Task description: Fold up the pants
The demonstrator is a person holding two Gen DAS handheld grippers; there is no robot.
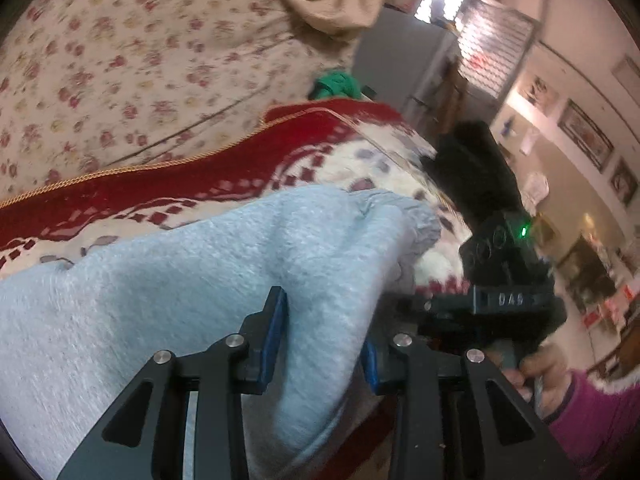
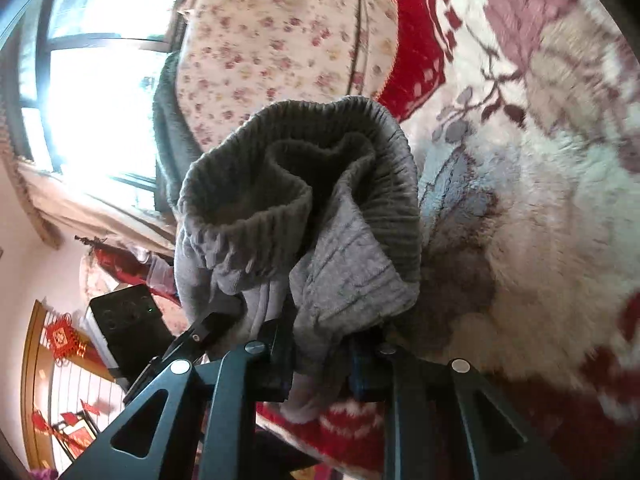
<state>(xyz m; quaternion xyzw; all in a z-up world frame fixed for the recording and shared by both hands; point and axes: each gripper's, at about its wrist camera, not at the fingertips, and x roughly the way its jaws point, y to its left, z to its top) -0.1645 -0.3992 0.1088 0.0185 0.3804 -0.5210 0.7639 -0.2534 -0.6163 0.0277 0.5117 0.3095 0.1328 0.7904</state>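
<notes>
Left wrist view: my left gripper (image 1: 324, 336), jaws narrowed, pinches a thick fold of soft, fleecy grey pants (image 1: 192, 280) above the plush red-and-cream blanket (image 1: 168, 192). My right gripper (image 2: 320, 364) clamps the ribbed, gathered waistband (image 2: 304, 184), lifted clear; the flowered quilt (image 1: 132, 56) lies beyond the blanket's corded edge.

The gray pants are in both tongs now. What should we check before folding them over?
1. Left tongs pinching the gray pants: ok, cloth sits between the blue pads.
2. Right tongs pinching the pants: ok, fabric is bunched between them.
3. Ribbed cuffs together: ok, both hang from the right tongs.
4. Pants smooth: not ok, crumpled.
5. Blanket has room to lay them: cannot tell.
6. Whole pants lifted free: cannot tell.
</notes>
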